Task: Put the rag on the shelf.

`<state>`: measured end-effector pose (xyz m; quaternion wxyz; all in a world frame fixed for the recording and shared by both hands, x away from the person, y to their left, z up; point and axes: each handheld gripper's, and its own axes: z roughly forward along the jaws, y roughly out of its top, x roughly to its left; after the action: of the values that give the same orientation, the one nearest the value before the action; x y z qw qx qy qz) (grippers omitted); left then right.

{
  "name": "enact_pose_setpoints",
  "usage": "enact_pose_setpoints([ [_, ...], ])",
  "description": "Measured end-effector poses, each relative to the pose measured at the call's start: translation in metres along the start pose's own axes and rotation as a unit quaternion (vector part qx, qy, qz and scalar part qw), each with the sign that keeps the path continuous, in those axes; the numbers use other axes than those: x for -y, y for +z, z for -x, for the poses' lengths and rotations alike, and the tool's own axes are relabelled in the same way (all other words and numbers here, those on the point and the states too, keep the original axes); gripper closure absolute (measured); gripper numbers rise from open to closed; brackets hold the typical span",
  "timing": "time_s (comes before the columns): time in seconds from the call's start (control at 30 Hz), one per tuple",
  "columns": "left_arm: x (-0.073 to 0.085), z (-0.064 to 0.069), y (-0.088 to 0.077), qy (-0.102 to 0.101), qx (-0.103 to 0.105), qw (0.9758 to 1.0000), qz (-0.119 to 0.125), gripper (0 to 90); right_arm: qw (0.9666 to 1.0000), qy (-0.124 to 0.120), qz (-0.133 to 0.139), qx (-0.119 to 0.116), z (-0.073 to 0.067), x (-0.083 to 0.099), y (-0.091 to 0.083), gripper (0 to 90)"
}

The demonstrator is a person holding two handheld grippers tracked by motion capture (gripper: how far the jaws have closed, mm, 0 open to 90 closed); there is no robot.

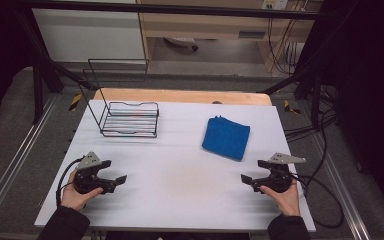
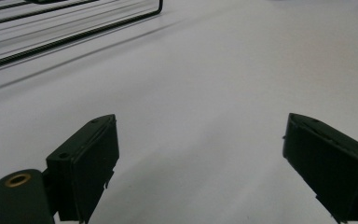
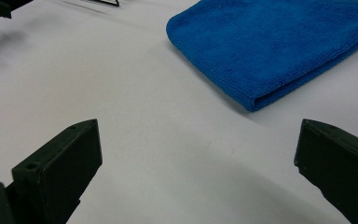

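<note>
While nothing is gripped, two handheld grippers are held low over a white counter (image 1: 180, 150), one at each near corner. The left gripper (image 1: 114, 176) is held in the person's left hand (image 1: 77, 195) near the left edge, with its jaws spread wide and pointed toward the middle of the counter. The right gripper (image 1: 253, 172) is held in the right hand (image 1: 282, 196) near the right edge, its jaws likewise spread wide and empty, pointed inward toward the left gripper.

A folded blue cloth (image 1: 226, 137) is laid flat on the right half of the counter, beyond the right gripper and apart from it. In the right gripper view the folded cloth (image 3: 279, 46) is seen ahead and to the right of the jaws, its folded edge turned toward the camera.

A black wire rack (image 1: 129, 119) is set on the far left part of the counter, well apart from the cloth, with a tall wire frame rising at its back. In the left gripper view the rack's base wires (image 2: 65, 28) are seen at the upper left, beyond the open jaws. Bare white counter lies between both pairs of jaws.
</note>
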<state>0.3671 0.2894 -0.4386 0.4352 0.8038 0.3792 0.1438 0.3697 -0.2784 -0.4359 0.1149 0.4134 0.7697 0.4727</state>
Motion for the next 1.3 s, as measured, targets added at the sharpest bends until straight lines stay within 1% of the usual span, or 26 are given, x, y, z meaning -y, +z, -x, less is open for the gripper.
enact_pose_setpoints([
  [0.2,0.001,0.000,0.000,-0.003,0.000,1.0000,0.000,10.2,1.0000,0.000,-0.005,0.003,-0.001,0.000,0.001,1.2],
  [0.23,0.001,0.000,0.000,-0.002,0.001,1.0000,0.000,10.0,1.0000,0.003,-0.004,0.003,-0.001,0.000,0.001,1.2],
  [0.4,0.001,0.000,-0.001,0.000,0.001,1.0000,-0.001,9.7,1.0000,0.001,-0.006,0.006,-0.002,-0.001,0.004,1.3],
  [0.47,0.001,0.000,0.000,-0.002,0.001,1.0000,0.000,9.8,0.9999,-0.002,-0.008,0.007,-0.003,-0.001,0.005,1.3],
  [0.53,0.001,0.001,-0.001,0.000,0.000,1.0000,0.000,9.7,0.9999,-0.004,-0.011,0.007,-0.005,-0.001,0.007,1.3],
  [0.73,0.001,0.000,-0.001,-0.002,-0.001,1.0000,-0.001,9.7,0.9999,-0.010,-0.010,0.006,-0.011,-0.004,0.012,1.3],
  [0.77,0.001,-0.001,-0.002,-0.003,-0.001,1.0000,0.001,9.7,0.9998,-0.015,-0.010,0.007,-0.012,-0.005,0.013,1.3],
  [0.83,0.001,-0.001,-0.002,-0.005,0.000,1.0000,0.004,9.7,0.9999,-0.014,-0.006,0.007,-0.013,-0.006,0.014,1.3],
  [1.0,0.002,-0.001,-0.002,-0.005,-0.002,1.0000,0.001,9.6,0.9998,-0.016,-0.009,0.007,-0.016,-0.008,0.017,1.2],
  [1.03,0.002,-0.001,-0.002,-0.005,-0.003,1.0000,0.001,9.5,0.9996,-0.023,-0.010,0.009,-0.018,-0.011,0.020,1.2],
  [1.1,0.002,-0.002,-0.001,-0.006,-0.005,1.0000,0.000,9.7,0.9996,-0.025,-0.013,0.009,-0.021,-0.013,0.022,1.3],
  [1.17,0.001,-0.002,-0.001,-0.005,-0.006,1.0000,-0.001,9.6,0.9991,-0.034,-0.017,0.019,-0.024,-0.017,0.024,1.3],
  [1.2,0.001,-0.003,-0.001,-0.006,-0.006,1.0000,-0.001,9.6,0.9991,-0.034,-0.017,0.019,-0.024,-0.017,0.024,1.3],
  [1.23,0.001,-0.003,-0.001,-0.007,-0.007,0.9999,-0.001,9.7,0.9990,-0.035,-0.014,0.026,-0.028,-0.020,0.026,1.4],
  [1.3,0.001,-0.004,-0.001,-0.007,-0.009,0.9999,-0.003,9.9,0.9987,-0.038,-0.015,0.030,-0.031,-0.023,0.028,1.3],
])
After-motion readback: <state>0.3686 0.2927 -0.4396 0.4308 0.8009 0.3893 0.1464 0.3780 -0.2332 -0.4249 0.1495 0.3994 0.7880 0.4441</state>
